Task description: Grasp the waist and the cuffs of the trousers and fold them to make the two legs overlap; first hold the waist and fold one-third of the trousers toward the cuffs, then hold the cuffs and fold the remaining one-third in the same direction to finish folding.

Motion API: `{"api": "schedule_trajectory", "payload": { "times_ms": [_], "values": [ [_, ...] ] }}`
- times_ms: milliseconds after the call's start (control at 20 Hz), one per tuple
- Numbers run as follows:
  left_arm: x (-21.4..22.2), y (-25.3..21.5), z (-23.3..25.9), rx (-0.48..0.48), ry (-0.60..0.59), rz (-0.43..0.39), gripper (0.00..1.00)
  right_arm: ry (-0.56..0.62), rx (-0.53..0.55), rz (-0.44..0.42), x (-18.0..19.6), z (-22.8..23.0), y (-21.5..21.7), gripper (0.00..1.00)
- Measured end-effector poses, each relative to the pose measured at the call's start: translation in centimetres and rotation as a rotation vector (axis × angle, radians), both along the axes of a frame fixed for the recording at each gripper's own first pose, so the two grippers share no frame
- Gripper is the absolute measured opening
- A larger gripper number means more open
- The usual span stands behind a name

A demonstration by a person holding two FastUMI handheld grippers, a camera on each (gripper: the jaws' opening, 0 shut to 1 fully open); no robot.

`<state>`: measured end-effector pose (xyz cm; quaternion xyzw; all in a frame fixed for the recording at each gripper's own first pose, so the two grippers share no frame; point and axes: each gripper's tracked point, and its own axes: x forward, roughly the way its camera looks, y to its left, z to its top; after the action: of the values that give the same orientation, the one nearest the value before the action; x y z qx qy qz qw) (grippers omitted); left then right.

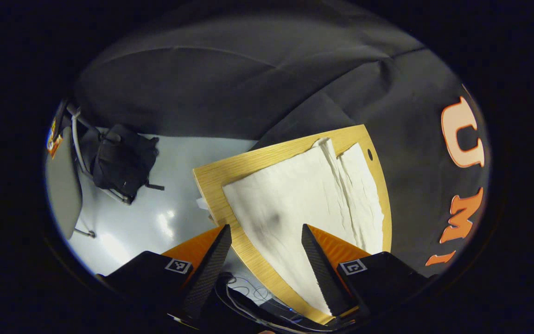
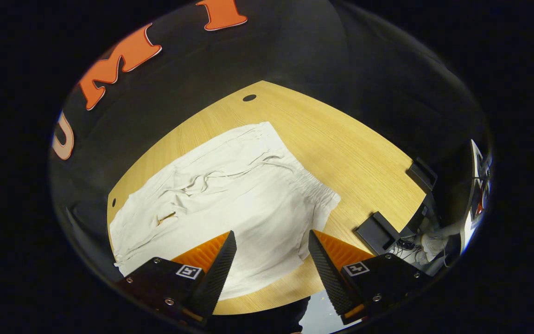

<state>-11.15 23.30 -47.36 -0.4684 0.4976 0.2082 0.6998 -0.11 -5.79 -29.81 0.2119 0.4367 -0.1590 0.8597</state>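
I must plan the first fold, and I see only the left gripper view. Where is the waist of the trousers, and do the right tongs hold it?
Observer: In the right gripper view the gathered waist lies flat on the table, just ahead of the right tongs, which are open and hold nothing.
Operator: Is the drawstring tucked in?
Observer: No. The drawstring lies loose across the trousers.
Operator: Is something near that end of the table?
Observer: Yes. Two black blocks sit at the table's edge, beyond the waist and apart from the cloth.
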Motion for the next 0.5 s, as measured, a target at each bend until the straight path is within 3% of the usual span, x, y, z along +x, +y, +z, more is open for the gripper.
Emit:
{"api": "schedule_trajectory", "payload": {
  "times_ms": [300,500],
  "values": [
    [1.6,0.6,-1.0,-0.079,-0.042,0.046,1.00,-0.017,0.024,-0.042,-1.2,0.4,1.9,0.95],
    [3.0,0.9,-1.5,-0.120,-0.037,0.127,0.92,-0.008,0.043,-0.078,-2.0,-0.2,2.8,0.94]
  ]
}}
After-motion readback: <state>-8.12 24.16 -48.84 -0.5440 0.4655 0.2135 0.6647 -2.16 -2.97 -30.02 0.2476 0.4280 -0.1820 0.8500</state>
